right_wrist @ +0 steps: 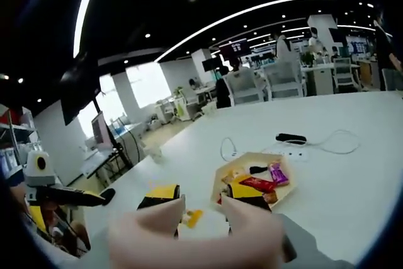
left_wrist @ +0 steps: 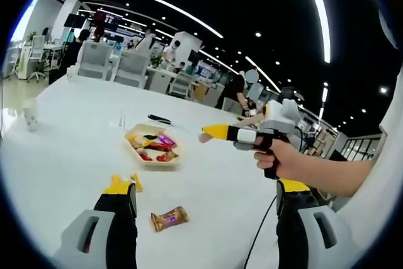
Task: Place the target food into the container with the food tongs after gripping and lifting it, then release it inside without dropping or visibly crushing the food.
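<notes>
A pale hexagonal tray (left_wrist: 135, 150) on the white table holds several wrapped snacks in red, purple and yellow. It also lies ahead of my right gripper (right_wrist: 203, 198), whose jaws stand apart with nothing between them, just short of the tray (right_wrist: 223, 177). A hand holds that right gripper (left_wrist: 211, 133) above the table, to the right of the tray. My left gripper (left_wrist: 204, 187) is wide open. Between its jaws a brown wrapped snack (left_wrist: 170, 218) lies on the table. A small yellow piece (left_wrist: 136, 183) rests beside the left jaw and is seen again as a yellow piece (right_wrist: 193, 217).
A black device (right_wrist: 289, 138) with a white cable (right_wrist: 337, 146) lies beyond the tray. A paper cup (left_wrist: 29, 116) stands at the far left of the table (left_wrist: 69, 155). Office chairs (left_wrist: 131, 67), desks and people are past the table's far edge.
</notes>
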`<state>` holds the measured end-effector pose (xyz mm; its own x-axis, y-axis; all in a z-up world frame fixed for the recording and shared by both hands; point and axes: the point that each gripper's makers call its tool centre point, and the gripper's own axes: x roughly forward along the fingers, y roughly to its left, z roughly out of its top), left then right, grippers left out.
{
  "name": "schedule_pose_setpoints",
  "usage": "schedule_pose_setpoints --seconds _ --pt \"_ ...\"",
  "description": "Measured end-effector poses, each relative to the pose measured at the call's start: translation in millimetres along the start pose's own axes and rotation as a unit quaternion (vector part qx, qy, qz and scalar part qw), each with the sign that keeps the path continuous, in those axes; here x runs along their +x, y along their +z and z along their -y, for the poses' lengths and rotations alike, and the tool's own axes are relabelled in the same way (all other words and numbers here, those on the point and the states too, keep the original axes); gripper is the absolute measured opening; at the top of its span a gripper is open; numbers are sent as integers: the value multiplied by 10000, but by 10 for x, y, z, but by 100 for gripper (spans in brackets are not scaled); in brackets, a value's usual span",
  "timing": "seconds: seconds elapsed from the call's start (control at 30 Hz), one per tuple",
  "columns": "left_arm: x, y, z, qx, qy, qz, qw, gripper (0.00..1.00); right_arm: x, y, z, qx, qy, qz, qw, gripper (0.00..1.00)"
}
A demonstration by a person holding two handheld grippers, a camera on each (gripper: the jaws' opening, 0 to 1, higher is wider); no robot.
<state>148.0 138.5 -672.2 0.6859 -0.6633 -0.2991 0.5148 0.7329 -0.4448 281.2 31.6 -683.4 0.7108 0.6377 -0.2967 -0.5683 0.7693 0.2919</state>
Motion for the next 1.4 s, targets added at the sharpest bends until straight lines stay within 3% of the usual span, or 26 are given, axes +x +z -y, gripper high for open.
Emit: schedule_pose_setpoints --seconds 0.23,0.27,0.4,0.67,0.7,0.77,0.87,0.93,1.1,1.33,1.37,1.4 --pt "23 -68 24 51 142 -62 9999 92 -29 -74 -7 -53 78 -66 9999 30" --pt "30 -117 -21 282 288 -270 9988 93 -27 -81 -13 -48 97 -71 9999 30" --pt "66 -12 56 218 236 -8 9995 92 -7 -120 -57 -109 184 -96 9997 30" --pt "59 -29 -53 237 137 24 9996 93 -105 -100 -109 -457 208 -101 9987 30" --pt "54 52 -66 172 100 166 9997 93 -115 -144 -107 -763 265 -270 9964 29" --pt "58 166 -103 228 56 387 9990 93 -133 -167 -85 -887 178 -378 9952 30" --pt "45 201 -167 221 70 280 9993 94 -181 -202 -120 -587 141 -414 9973 30" --pt "-9 241 -200 380 28 397 9985 94 -189 -236 -160 -627 152 -434 9970 30" --pt "-85 111 -374 207 -36 253 9995 95 -188 -456 -245 -718 34 -744 9946 30" --pt "-96 -26 -526 283 -344 160 9989 94 -221 -592 -424 -752 8 -953 9926 29" --pt "-66 -80 -547 290 -434 93 9986 94 -243 -625 -487 -757 64 -970 9924 29" --pt "-56 -174 -552 279 -522 -175 9981 94 -261 -666 -545 -794 125 -1001 9917 29"
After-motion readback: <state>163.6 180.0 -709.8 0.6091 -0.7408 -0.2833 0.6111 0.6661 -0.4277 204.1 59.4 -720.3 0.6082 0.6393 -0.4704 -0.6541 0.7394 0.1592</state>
